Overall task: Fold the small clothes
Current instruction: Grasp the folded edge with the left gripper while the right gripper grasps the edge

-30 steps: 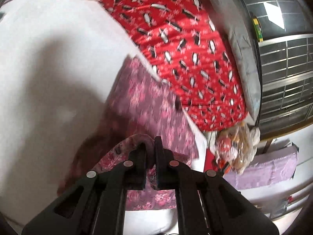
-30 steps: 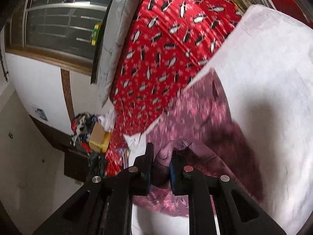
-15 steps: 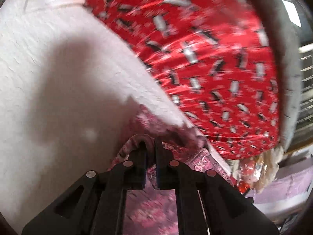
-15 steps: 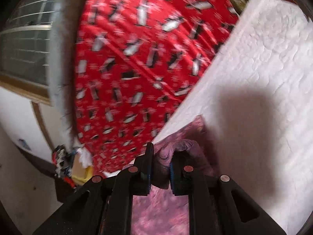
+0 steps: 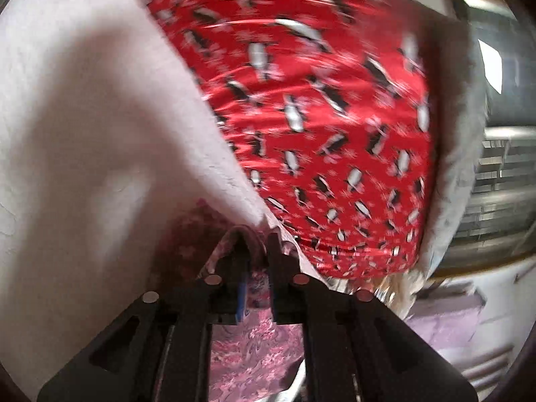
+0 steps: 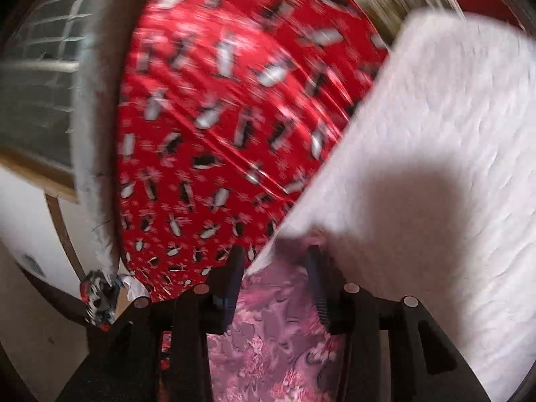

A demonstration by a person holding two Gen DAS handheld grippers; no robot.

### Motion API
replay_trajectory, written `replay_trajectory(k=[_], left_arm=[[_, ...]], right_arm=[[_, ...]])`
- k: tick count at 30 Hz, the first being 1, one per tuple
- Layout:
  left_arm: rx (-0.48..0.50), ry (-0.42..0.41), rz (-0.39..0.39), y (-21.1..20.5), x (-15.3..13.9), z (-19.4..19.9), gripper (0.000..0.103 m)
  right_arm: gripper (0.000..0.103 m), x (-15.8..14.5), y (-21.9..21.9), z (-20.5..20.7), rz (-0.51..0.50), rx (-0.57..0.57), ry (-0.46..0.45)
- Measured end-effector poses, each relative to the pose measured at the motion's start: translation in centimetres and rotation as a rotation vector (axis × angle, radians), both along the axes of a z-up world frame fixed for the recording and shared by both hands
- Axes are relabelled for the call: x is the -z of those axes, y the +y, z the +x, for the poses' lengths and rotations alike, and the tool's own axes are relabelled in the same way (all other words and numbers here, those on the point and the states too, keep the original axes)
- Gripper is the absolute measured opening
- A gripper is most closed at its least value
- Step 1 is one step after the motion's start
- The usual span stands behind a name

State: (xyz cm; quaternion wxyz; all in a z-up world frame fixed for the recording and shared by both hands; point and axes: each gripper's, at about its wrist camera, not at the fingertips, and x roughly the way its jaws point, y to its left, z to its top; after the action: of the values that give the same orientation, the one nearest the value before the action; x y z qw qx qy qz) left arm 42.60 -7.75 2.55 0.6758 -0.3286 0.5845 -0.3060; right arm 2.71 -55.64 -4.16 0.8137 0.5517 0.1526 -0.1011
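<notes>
Now both tongs are low at the far edge of the white bed (image 6: 435, 134), where it meets the red penguin blanket (image 5: 318, 117). The pink floral garment (image 6: 278, 335) lies under them, a fold apparently just laid. Right tongs (image 6: 274, 261) have just been opening, cloth loose between. Left tongs (image 5: 255, 248), parting slightly, still pinch a hem. Further folds likely remain.

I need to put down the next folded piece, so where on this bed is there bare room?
The white quilted cover is bare to the right of the pink floral garment, up to its far edge. In the left wrist view the same white surface lies open to the garment's left. The red penguin-print blanket borders it and fills that side.
</notes>
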Motion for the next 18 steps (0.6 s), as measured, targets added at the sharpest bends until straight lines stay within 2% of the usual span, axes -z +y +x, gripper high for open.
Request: replay_trajectory(k=[1, 2, 3, 4, 5, 6, 7, 8, 9, 12, 15, 18], left_arm=[[0.004, -0.025, 0.021, -0.4, -0.5, -0.1, 0.016], [-0.004, -0.061, 0.048, -0.6, -1.0, -0.2, 0.027], [-0.04, -0.105, 0.113, -0.7, -1.4, -0.1, 0.049], [-0.082, -0.1, 0.179, -0.4, -1.2, 0.1, 0.059], [-0.117, -0.064, 0.229, -0.3, -0.6, 0.4, 0.062], [-0.113, -0.016, 0.208, -0.2, 0.0, 0.6, 0.061], [-0.092, 0.008, 0.13, -0.3, 0.2, 0.2, 0.061], [-0.067, -0.018, 0.094, -0.7, -0.2, -0.6, 0.061], [-0.022, -0.078, 0.111, -1.7, -0.9, -1.5, 0.062], [0.133, -0.217, 0.21, -6.0, -1.7, -4.7, 0.064], [0.266, -0.239, 0.335, -10.8, 0.8, -7.4, 0.064], [0.276, -0.316, 0.536, -13.2, 4.1, -8.6, 0.06]], right_arm=[[0.041, -0.7, 0.5, -0.1, -0.035, -0.007, 0.001], [0.041, -1.4, 1.3, 0.1, -0.078, -0.025, 0.003], [0.041, -2.0, 2.2, 0.6, -0.115, -0.052, 0.011], [0.041, -2.3, 2.9, 1.2, -0.134, -0.075, 0.023], [0.041, -2.5, 4.0, 2.1, -0.156, -0.114, 0.043], [0.041, -2.5, 4.9, 2.9, -0.169, -0.147, 0.057], [0.041, -2.5, 6.0, 3.6, -0.184, -0.18, 0.068], [0.041, -2.6, 6.8, 4.2, -0.199, -0.205, 0.073], [0.041, -2.7, 7.8, 5.0, -0.223, -0.231, 0.075], [0.041, -2.9, 10.6, 7.7, -0.281, -0.288, 0.071], [0.041, -2.1, 13.6, 11.1, -0.289, -0.344, 0.078], [0.036, -0.6, 16.1, 14.2, -0.328, -0.381, 0.135]])
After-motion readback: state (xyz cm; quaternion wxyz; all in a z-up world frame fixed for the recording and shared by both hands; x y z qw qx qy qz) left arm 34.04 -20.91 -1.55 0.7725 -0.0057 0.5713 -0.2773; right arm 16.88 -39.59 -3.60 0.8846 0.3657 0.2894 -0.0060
